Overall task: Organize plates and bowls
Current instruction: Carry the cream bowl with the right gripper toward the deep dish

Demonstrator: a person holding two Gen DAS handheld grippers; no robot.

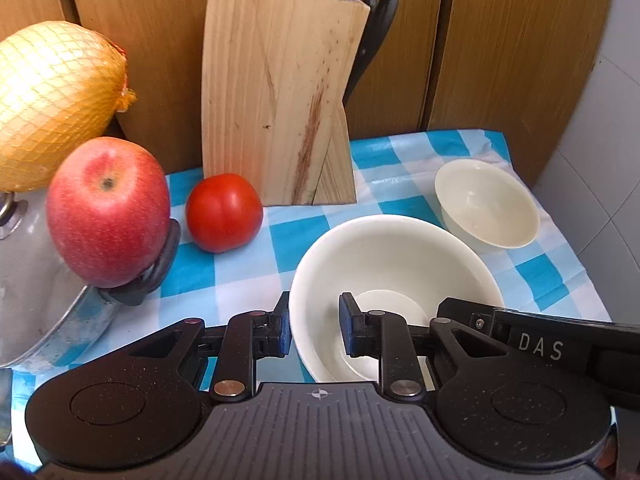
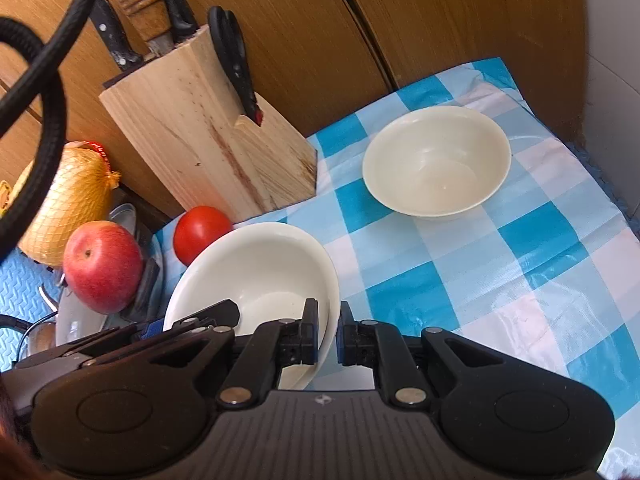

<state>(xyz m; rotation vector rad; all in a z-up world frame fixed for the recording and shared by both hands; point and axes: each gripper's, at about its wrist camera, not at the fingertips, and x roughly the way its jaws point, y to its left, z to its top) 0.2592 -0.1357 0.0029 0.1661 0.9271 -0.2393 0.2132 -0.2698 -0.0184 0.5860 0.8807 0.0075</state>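
Nearest, left gripper (image 1: 314,332): narrow, pinched on the left wall of the large bowl (image 1: 400,256), one pad outside, the other inside. Same for the right gripper (image 2: 328,336): narrow, pinched on that bowl's right rim, one pad inside, the other just outside. Seen from the left wrist, reaching in from the right edge with black casing and pale lettering.

Between both tongs, then, the large bowl: white, open side up, tilted in the right wrist view, over the near left part of the blue-and-white checked tablecloth (image 1: 248,264). Cannot tell whether clear of the cloth or resting on it. Along the right side, a doubled pale edge; hard to say if one dish or two nested.

Just left of it, a red apple (image 1: 108,212) perched on the black knob of a metal lid (image 1: 40,280). A little farther, a red tomato (image 1: 224,212) on the cloth, near the bowl's far left rim.

Farther right, well apart from the large bowl, a small bowl (image 1: 486,204): white, upright, alone on the cloth.

Far left, a yellow fruit in mesh netting (image 1: 52,100). Far centre, a pale wooden knife block (image 1: 276,96) with handles sticking out on top and black scissors (image 2: 234,60) slotted in its side. Behind everything, brown wooden cabinet doors (image 1: 500,40).
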